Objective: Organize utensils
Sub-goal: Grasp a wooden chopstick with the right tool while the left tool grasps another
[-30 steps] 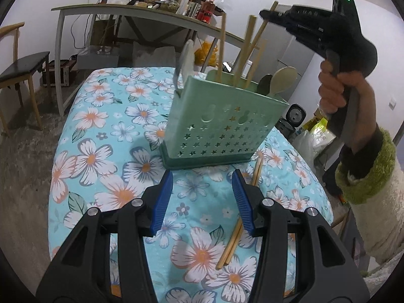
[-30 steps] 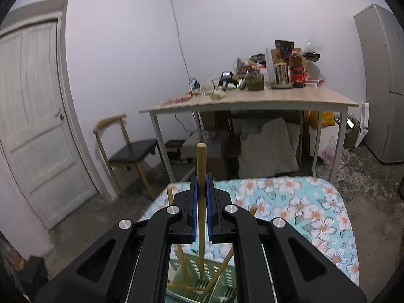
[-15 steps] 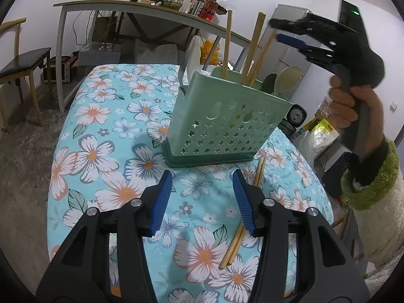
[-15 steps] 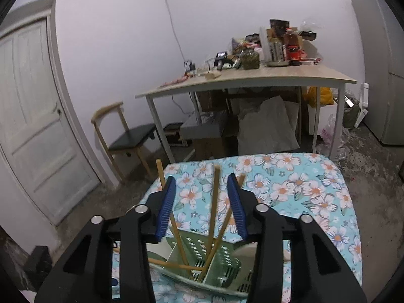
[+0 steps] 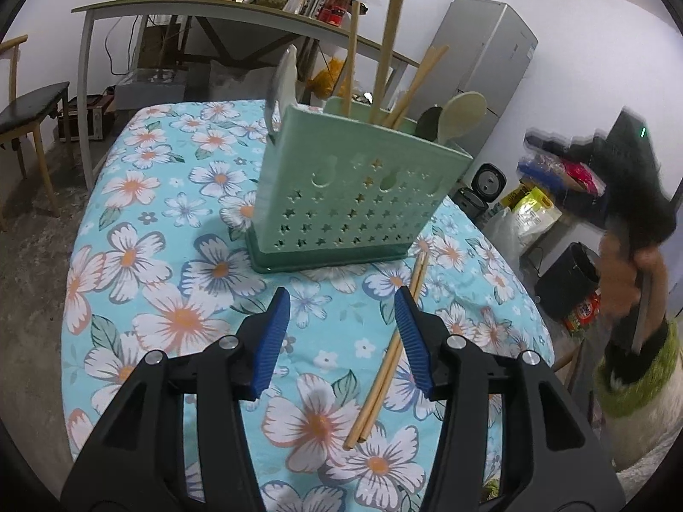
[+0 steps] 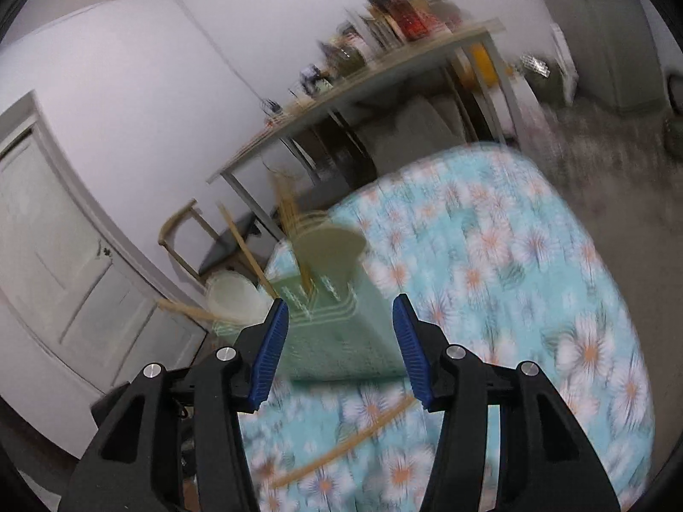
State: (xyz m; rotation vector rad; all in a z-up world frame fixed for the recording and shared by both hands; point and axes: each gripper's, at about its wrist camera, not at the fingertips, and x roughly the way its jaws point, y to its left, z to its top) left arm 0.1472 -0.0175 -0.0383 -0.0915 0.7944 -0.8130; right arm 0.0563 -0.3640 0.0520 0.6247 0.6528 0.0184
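A green perforated utensil holder (image 5: 354, 200) stands on the floral tablecloth (image 5: 170, 222). It holds several chopsticks (image 5: 386, 51), a pale spoon (image 5: 461, 111) and a grey utensil (image 5: 284, 81). A loose pair of chopsticks (image 5: 392, 354) lies on the cloth in front of it, right by my left gripper's right finger. My left gripper (image 5: 341, 298) hovers open and empty just short of the holder. My right gripper (image 6: 339, 303) is blurred; its jaws are opening with nothing between them, and the holder (image 6: 337, 333) and loose chopsticks (image 6: 350, 443) lie beyond. A hand (image 5: 631, 273) carries it off the table's right edge.
A long cluttered wooden table (image 5: 239, 4) stands behind, with a chair (image 5: 30, 106) at the left and a fridge (image 5: 486, 64) at the right. Bags and a black bin (image 5: 567, 281) sit on the floor to the right. A white door (image 6: 64, 256) is on the wall.
My right gripper let go of a chopstick into the holder, opened, then swung down and to the right away from it, rolling. My left gripper stayed nearly still.
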